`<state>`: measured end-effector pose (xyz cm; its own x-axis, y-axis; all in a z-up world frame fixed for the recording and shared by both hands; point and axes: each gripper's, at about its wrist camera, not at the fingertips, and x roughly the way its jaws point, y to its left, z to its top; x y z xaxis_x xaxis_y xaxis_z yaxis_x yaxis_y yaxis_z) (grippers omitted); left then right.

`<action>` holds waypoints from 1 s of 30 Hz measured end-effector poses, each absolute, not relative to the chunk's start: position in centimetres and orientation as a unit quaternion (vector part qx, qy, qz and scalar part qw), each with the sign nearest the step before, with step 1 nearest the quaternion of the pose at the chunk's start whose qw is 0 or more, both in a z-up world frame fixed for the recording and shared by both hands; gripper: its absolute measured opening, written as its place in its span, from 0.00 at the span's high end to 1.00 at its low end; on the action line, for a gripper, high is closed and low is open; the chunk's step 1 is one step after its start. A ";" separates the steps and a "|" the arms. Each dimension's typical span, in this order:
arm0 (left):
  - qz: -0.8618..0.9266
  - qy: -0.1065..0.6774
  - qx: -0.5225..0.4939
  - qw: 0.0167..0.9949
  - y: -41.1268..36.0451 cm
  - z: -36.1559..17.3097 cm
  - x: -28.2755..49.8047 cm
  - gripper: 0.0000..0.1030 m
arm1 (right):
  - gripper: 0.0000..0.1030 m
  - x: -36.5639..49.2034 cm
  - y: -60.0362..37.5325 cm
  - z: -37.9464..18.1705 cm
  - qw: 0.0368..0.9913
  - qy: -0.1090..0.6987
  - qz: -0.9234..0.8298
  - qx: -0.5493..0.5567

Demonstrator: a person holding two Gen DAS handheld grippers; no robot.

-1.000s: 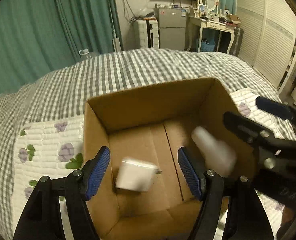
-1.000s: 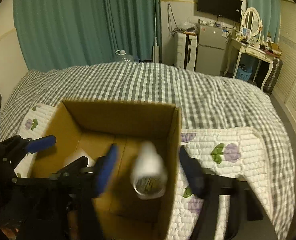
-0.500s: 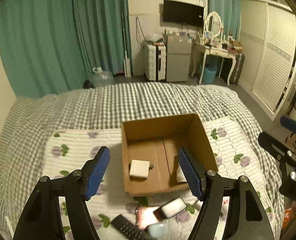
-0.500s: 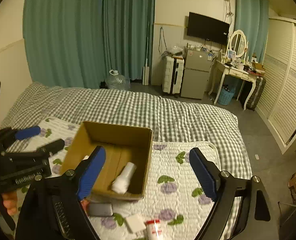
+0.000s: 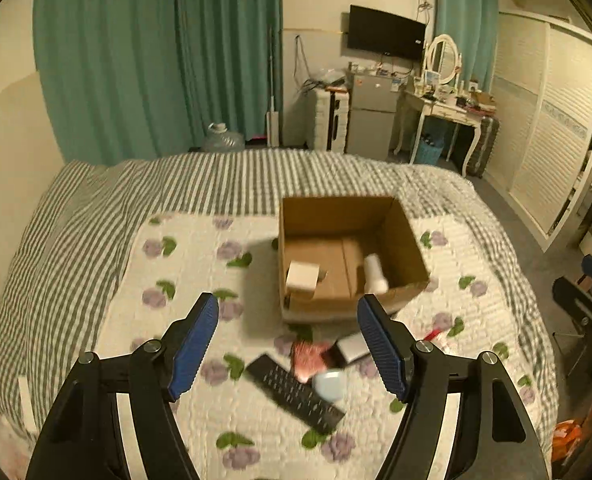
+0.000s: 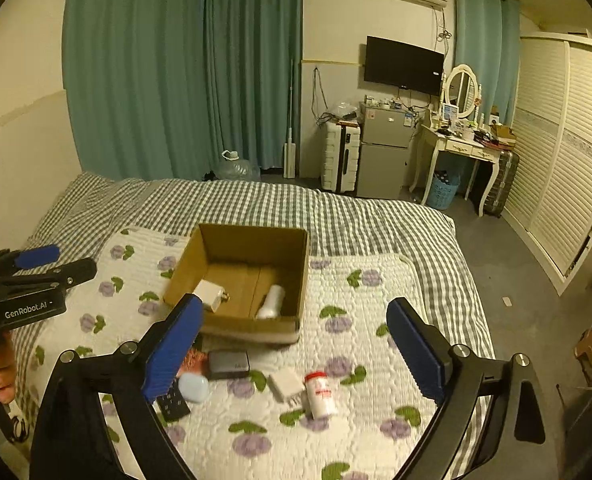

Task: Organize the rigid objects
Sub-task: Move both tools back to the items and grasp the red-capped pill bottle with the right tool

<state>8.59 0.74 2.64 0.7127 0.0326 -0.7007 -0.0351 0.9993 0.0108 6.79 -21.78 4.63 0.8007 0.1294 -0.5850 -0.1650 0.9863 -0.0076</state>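
An open cardboard box (image 5: 412,252) (image 6: 296,268) stands on the bed. In it lie a white charger block (image 5: 303,276) (image 6: 210,292) and a white bottle (image 5: 374,276) (image 6: 271,302). In front of the box lie a black remote (image 5: 294,394), a pink item (image 5: 308,358), a pale blue case (image 6: 194,387), a grey power bank (image 6: 229,364), a white plug (image 6: 286,386) and a red-capped white bottle (image 6: 319,394). My left gripper (image 5: 288,344) is open and empty, high above the remote. My right gripper (image 6: 296,344) is open and empty, above the loose items.
The bed carries a white floral quilt (image 6: 360,360) over a grey checked cover (image 5: 224,184). Beyond it are teal curtains, a fridge (image 6: 384,152), a dressing table (image 6: 464,144) and louvred wardrobe doors. The left gripper also shows at the left of the right wrist view (image 6: 28,280).
Both grippers let go of the charger and the white bottle into the box, then rose and pulled back. The box now looks small and the loose items in front have come into view.
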 end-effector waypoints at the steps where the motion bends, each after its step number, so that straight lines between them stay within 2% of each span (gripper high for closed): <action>1: 0.024 0.383 -0.003 0.924 0.9 2.0 8.2 0.27 | 0.09 6.4 -21.8 4.2 0.948 0.308 0.078 -0.031; 14: 0.064 0.470 -0.018 0.880 0.5 -9.0 7.3 0.27 | 0.09 6.7 -22.7 -4.8 0.925 0.370 0.067 -0.050; 24: 0.095 0.520 -0.037 0.848 0.1 -15.6 9.8 0.27 | 0.09 11.2 -24.7 -12.4 0.897 0.436 0.065 -0.042; 25: 0.100 0.524 -0.039 0.845 0.1 -16.0 10.0 0.27 | 0.10 11.8 -24.7 -13.3 0.893 0.443 0.065 -0.042; 30: 0.110 0.546 -0.056 0.828 0.3 -18.3 11.5 0.27 | 0.31 14.6 -24.8 -16.8 0.876 0.475 0.074 -0.037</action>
